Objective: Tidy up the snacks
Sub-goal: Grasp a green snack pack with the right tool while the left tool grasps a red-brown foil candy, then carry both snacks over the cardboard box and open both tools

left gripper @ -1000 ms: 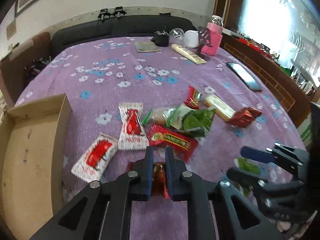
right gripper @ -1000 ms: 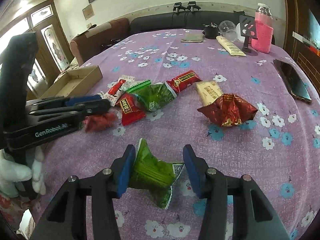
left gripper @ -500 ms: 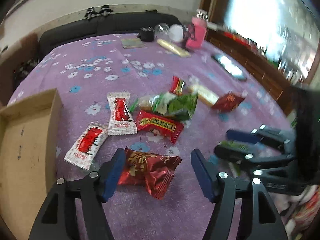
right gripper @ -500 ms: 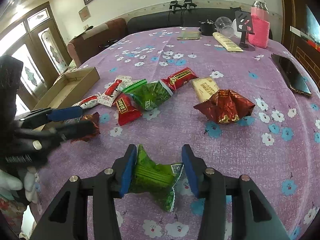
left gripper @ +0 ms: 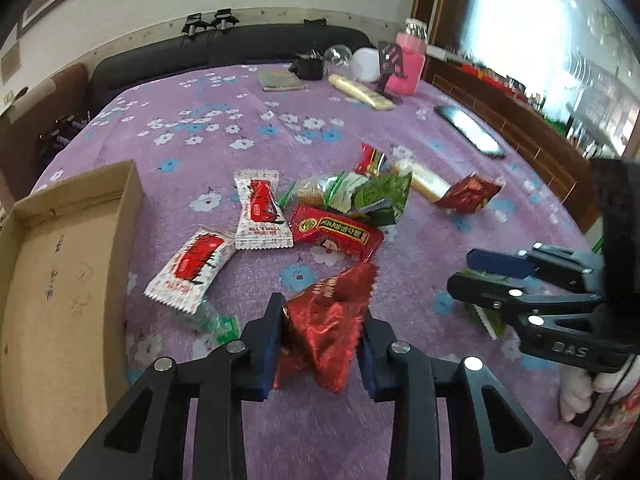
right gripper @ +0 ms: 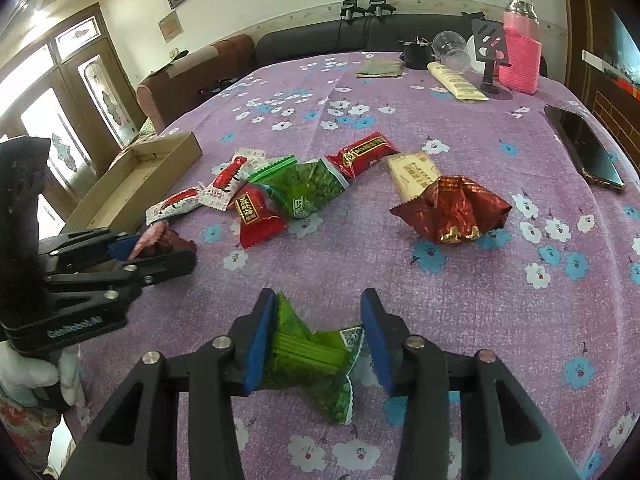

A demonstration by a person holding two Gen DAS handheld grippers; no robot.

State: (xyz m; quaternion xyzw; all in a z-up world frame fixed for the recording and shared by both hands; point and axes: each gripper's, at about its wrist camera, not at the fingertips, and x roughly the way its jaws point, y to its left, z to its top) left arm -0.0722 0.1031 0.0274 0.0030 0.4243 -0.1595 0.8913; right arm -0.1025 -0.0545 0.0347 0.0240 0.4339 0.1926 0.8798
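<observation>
My left gripper [left gripper: 320, 344] has its jaws closing, and both blue pads press on a crumpled red foil snack [left gripper: 328, 320] that stands up between them just above the purple floral cloth [left gripper: 248, 112]. The right wrist view shows this gripper [right gripper: 164, 252] at the left, with the red foil [right gripper: 168, 240] in its tips. My right gripper [right gripper: 318, 340] is also closing, its pads against the two sides of a green snack packet [right gripper: 308, 356] on the cloth. In the left wrist view the right gripper [left gripper: 460, 271] is at the right, with the green packet [left gripper: 484, 316] under it.
An open cardboard box [left gripper: 132, 200] sits at the table's left edge. Several loose snacks lie mid-table: two white-and-red packets [left gripper: 260, 208], a red packet [left gripper: 336, 232], green packets [left gripper: 376, 196], a beige bar [right gripper: 412, 172] and a dark red foil bag [right gripper: 452, 208]. A phone [right gripper: 584, 148] and a pink bottle [right gripper: 520, 56] are further back.
The left gripper went from shut to wide open over the flat red foil snack, then closed on it, bunching it upright. The right gripper's jaws narrowed on the green packet.
</observation>
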